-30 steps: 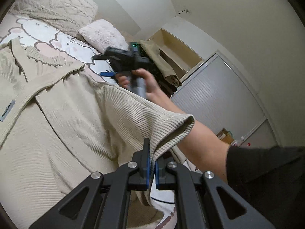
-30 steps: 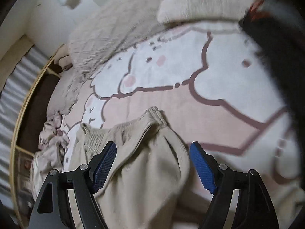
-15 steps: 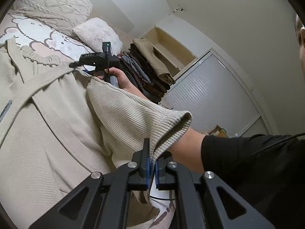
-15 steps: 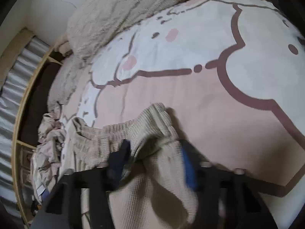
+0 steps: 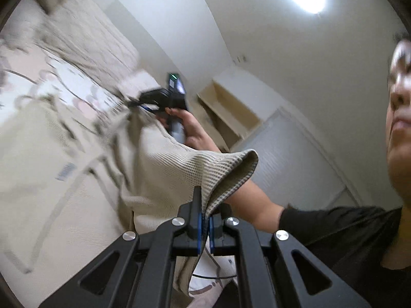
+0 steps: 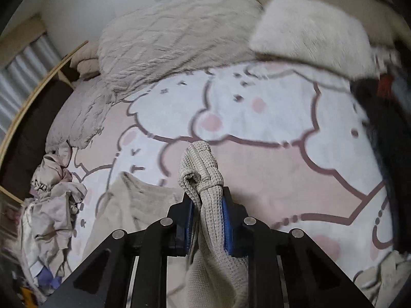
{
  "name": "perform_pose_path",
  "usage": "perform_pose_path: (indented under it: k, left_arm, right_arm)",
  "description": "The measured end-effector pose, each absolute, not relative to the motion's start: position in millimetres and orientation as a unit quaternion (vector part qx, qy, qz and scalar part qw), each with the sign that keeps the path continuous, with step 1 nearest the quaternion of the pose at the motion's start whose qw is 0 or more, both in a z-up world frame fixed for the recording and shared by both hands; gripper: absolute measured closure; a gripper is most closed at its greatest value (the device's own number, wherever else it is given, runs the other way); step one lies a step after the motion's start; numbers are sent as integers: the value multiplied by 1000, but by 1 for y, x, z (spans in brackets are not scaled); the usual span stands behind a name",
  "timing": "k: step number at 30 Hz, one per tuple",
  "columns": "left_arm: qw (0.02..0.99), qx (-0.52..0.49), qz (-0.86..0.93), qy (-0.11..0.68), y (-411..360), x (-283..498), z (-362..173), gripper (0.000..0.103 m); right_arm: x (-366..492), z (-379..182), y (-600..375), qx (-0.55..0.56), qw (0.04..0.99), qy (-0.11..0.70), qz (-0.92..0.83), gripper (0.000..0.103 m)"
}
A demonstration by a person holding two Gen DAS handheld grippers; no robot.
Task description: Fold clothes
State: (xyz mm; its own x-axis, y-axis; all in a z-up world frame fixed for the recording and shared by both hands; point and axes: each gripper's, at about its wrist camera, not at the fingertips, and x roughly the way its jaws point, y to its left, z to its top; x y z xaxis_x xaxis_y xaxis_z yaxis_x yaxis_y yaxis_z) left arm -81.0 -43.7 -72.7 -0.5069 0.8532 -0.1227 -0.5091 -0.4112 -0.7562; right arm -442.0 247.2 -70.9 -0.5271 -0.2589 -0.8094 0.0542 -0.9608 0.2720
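A beige waffle-knit garment lies spread on the bed. My left gripper is shut on one hem corner of it, and the cloth arches up over the jaws. In the right wrist view my right gripper has a bunched fold of the same beige garment between its blue pads, the jaws still closing on it, and the fold is lifted off the pink and white cartoon bedspread. The left wrist view also shows the right gripper in a hand, pulling the cloth up.
A grey knitted blanket and a fluffy white pillow lie at the head of the bed. Crumpled pale clothes are heaped at the left edge. Dark garments lie to the right. A person's arm crosses behind the left gripper.
The right gripper's jaws closed from wide apart onto the garment's bunched edge and lifted it off the bedspread. The left gripper swung and rose, holding its hem corner throughout.
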Motion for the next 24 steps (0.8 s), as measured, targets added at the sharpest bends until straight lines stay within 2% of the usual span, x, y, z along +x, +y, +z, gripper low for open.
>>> perform_pose_path:
  k: [7, 12, 16, 18, 20, 24]
  left_arm:
    - [249, -268, 855, -367, -153, -52, -104, 99]
    - [156, -320, 847, -395, -198, -33, -168, 99]
    - [122, -349, 827, -425, -210, -27, -212, 99]
    - [126, -343, 839, -402, -204, -25, -206, 99]
    - [126, -348, 844, -389, -199, -25, -206, 99]
    - [130, -347, 842, -392, -199, -22, -208, 99]
  right_arm:
    - [-447, -71, 117, 491, 86, -81, -863, 83]
    - [-461, -129, 21, 527, 56, -6, -848, 83]
    - [-471, -173, -19, 535, -2, 71, -842, 82]
    - [-473, -177, -28, 525, -7, 83, -847, 70]
    - [-474, -174, -32, 524, 23, 65, -849, 16]
    - [-468, -147, -23, 506, 82, 12, -858, 14]
